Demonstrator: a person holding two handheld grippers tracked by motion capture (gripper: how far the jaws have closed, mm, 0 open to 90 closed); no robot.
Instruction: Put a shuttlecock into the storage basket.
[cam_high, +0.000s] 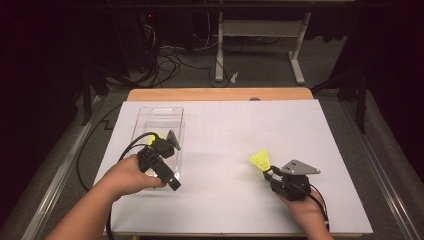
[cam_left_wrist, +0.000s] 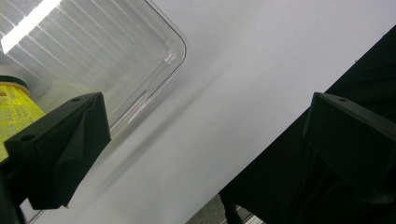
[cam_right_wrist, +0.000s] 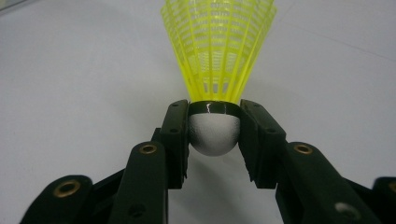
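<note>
Notably, clear plastic tray (cam_high: 159, 116) beneath left claw (cam_high: 173, 183), yellow shuttlecock (cam_left_wrist: 11, 112) inside.

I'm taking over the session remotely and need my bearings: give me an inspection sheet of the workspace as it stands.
Surface: white sheet over a wooden table.
Job's things: yellow shuttlecock, white cork nipped between the right tool's jaws; clear plastic tray at the left, something yellow inside, identity unclear.
Clutter: nothing seen on the sheet.
Grippers: right tool shut on the shuttlecock, above the sheet's right half; left tool open, jaws wide apart, by the tray's near end.
Cables: a black one trails from each tool; more lie tangled on the floor beyond.
Surroundings: dark room, white desk legs behind.
</note>
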